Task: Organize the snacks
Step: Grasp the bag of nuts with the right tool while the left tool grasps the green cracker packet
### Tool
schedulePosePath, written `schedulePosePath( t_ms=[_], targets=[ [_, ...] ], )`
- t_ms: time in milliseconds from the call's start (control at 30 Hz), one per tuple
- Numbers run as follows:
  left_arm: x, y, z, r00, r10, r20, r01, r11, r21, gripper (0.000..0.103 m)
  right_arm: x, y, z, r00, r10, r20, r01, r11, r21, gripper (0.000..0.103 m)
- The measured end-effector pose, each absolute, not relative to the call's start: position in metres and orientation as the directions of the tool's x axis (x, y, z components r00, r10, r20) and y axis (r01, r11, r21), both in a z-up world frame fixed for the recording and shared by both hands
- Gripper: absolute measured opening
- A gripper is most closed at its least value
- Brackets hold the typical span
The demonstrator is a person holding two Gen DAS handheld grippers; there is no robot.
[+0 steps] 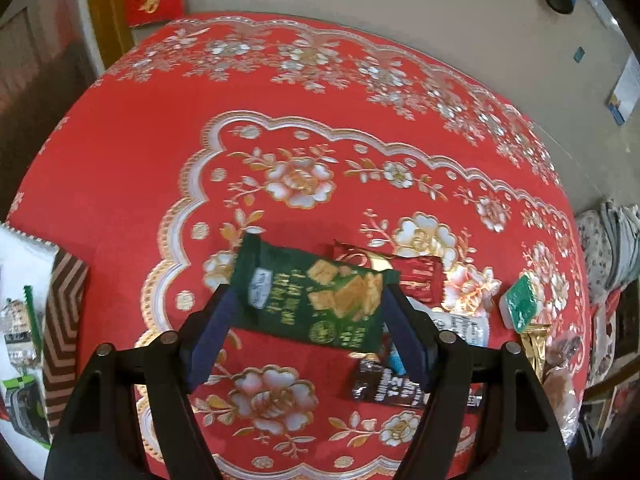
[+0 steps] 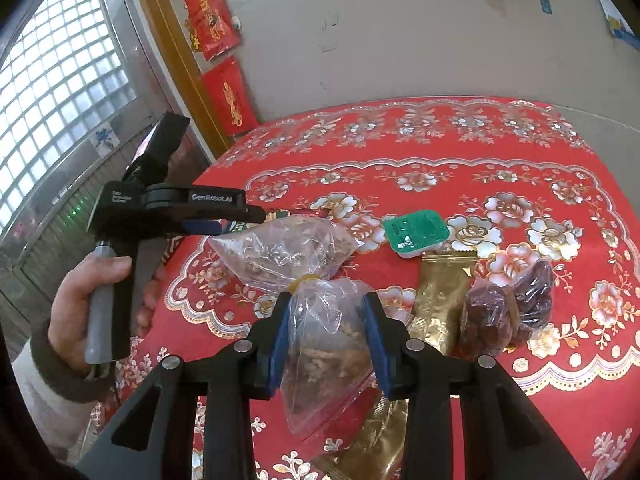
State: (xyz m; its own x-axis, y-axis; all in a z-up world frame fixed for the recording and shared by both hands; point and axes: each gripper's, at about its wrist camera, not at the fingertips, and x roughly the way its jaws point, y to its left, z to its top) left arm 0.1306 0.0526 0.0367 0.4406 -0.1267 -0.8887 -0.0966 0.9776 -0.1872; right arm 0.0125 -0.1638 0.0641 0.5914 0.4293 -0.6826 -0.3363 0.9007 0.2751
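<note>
At the lower centre of the left wrist view, the left gripper (image 1: 308, 300) holds a green cracker packet (image 1: 316, 300) across its width, the blue pads (image 1: 208, 344) spread wide and pressing on the packet's two short edges. The packet hangs just above a red floral tablecloth (image 1: 120, 184). Behind it, a dark red packet (image 1: 420, 276) lies flat; a white packet (image 1: 464, 326) and a black packet (image 1: 384, 384) crowd the lower right, partly hidden by the right-hand finger. A green-lidded tub (image 1: 520, 306) sits farther right. At the left edge of the frame stands a brown-and-white zigzag box (image 1: 60, 332).

In the right wrist view, the right gripper (image 2: 326, 316) is closed fairly narrowly on a clear plastic bag (image 2: 320, 344) of brownish snacks, gripping it just below a yellow rubber band (image 2: 306, 278); the bag's loose top billows upward beyond the fingertips. To its right lie a gold packet (image 2: 440, 304) and a wrapped bundle of red dates (image 2: 504, 308). A hand (image 2: 88, 304) at centre left carries the other gripper.
</note>
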Motion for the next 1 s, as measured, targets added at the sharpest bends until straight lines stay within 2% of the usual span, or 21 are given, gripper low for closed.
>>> schedulePosePath(
  t_ms=[167,367,467,600,733,867,1000],
  targets=[
    [0.138,0.036,0.035,0.446,-0.138,-0.884,-0.048,0.983,-0.178,0.075,0.012,-0.163,0.061,0.584,0.433,-0.687,-0.328,0.900,0.288,0.036],
    [0.142,0.044,0.030,0.442,-0.129,-0.888,-0.074,0.981,-0.179,0.075,0.012,-0.161,0.060,0.574,0.439,-0.691,-0.334,0.896,0.292,0.037],
    [0.132,0.038,0.026,0.400,-0.068,-0.914,-0.013,0.997,-0.080,0.077,0.013,-0.162,0.060,0.575,0.447,-0.686,-0.333,0.893,0.302,0.037],
    [0.115,0.040,0.024,0.349,-0.041,-0.936,0.047,0.999,-0.026,0.077,0.011,-0.160,0.063,0.577,0.455,-0.679,-0.344,0.889,0.303,0.038],
    [0.113,0.061,0.048,0.437,-0.131,-0.890,-0.009,0.989,-0.150,0.077,0.010,-0.161,0.066,0.583,0.465,-0.666,-0.345,0.884,0.315,0.039],
    [0.125,0.057,0.045,0.401,-0.117,-0.908,-0.022,0.990,-0.138,0.078,0.008,-0.160,0.065,0.581,0.467,-0.667,-0.340,0.883,0.323,0.039],
    [0.132,0.060,0.039,0.398,-0.161,-0.903,-0.097,0.972,-0.216,0.078,0.007,-0.160,0.064,0.576,0.465,-0.672,-0.343,0.884,0.317,0.039]
  ],
)
